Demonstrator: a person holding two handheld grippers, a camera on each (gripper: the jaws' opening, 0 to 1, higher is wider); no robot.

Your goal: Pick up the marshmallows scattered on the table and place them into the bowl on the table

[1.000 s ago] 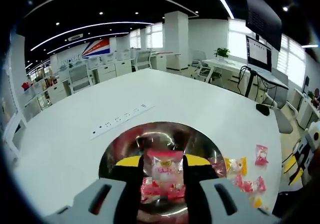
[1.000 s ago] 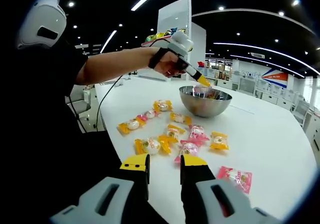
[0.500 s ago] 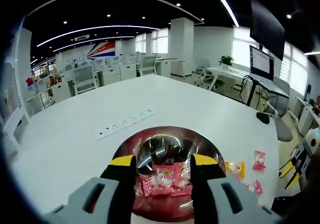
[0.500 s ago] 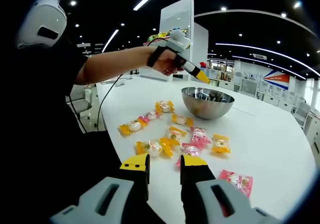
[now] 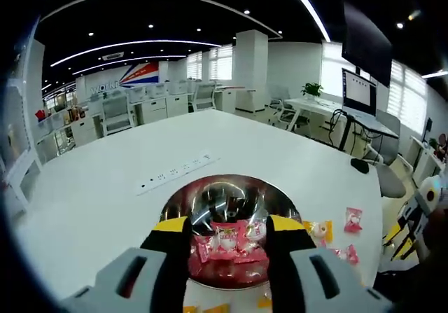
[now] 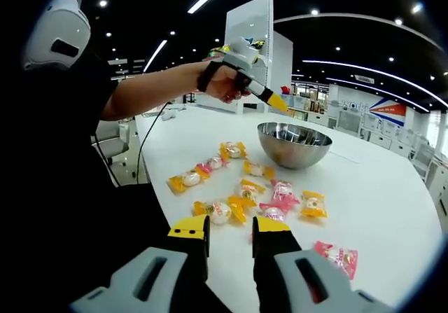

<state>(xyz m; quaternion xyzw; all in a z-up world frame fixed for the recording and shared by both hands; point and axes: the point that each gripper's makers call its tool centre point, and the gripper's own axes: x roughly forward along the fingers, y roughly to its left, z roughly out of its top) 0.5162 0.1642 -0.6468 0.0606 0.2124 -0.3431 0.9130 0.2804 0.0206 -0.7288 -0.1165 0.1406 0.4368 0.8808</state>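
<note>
The steel bowl (image 5: 227, 187) sits just beyond my left gripper (image 5: 227, 229), which is open with nothing between its jaws. Several pink-wrapped marshmallows (image 5: 227, 246) lie inside the bowl. In the right gripper view the bowl (image 6: 294, 145) stands mid-table, and a hand holds the left gripper (image 6: 275, 103) in the air up and left of it. Wrapped marshmallows lie scattered in front of the bowl: a yellow one (image 6: 218, 211), a pink one (image 6: 273, 213) and another pink one (image 6: 337, 257) are nearest my right gripper (image 6: 231, 229). That gripper is open and holds nothing.
A white power strip (image 5: 175, 173) lies flat beyond the bowl. More marshmallows lie right of the bowl, one yellow (image 5: 318, 230) and one pink (image 5: 352, 218). The person's arm (image 6: 154, 89) reaches across the table's left side. Office desks and chairs stand behind.
My left gripper opened and dropped its pink marshmallow into the bowl, then drew up and back from the bowl. The right gripper has stayed almost still.
</note>
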